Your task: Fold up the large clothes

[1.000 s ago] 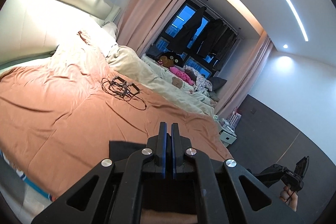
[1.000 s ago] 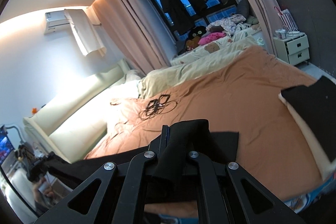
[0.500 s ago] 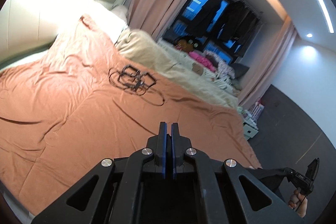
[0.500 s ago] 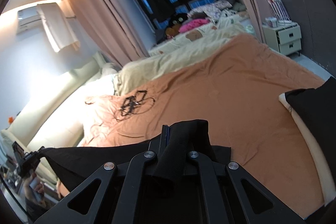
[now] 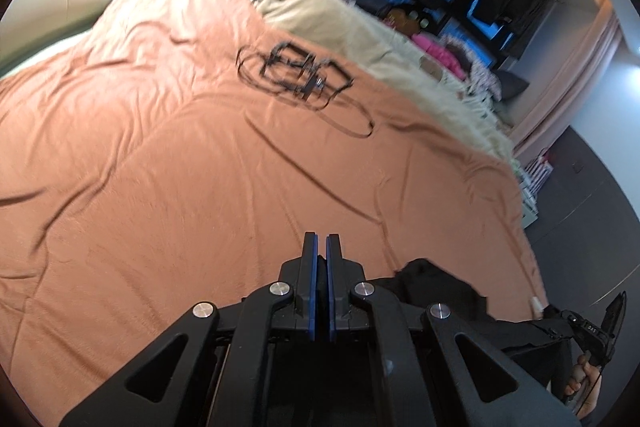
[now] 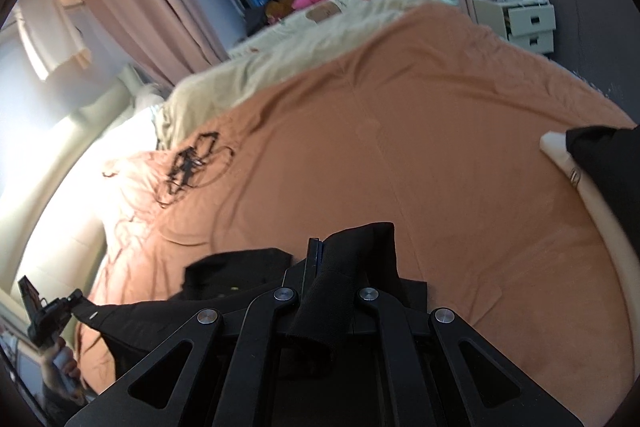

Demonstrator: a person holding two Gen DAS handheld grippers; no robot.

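Observation:
A black garment is stretched between both grippers over the near edge of the orange bedspread. My left gripper is shut, with a thin edge of the black cloth between its blue pads. My right gripper is shut on a bunched fold of the same garment, which drapes over its fingers. The garment's middle lies on the bedspread. The other gripper shows in each view, right and left, each pulling a corner taut.
A tangle of black cables lies mid-bed, also in the right wrist view. A cream duvet lies along the far side. A second black cloth lies on a white pad at the right edge. A white bedside drawer unit stands beyond the bed.
Both grippers have tilted down and moved lower toward the bed, carrying the garment with them. The black cloth now rests on the bedspread between them.

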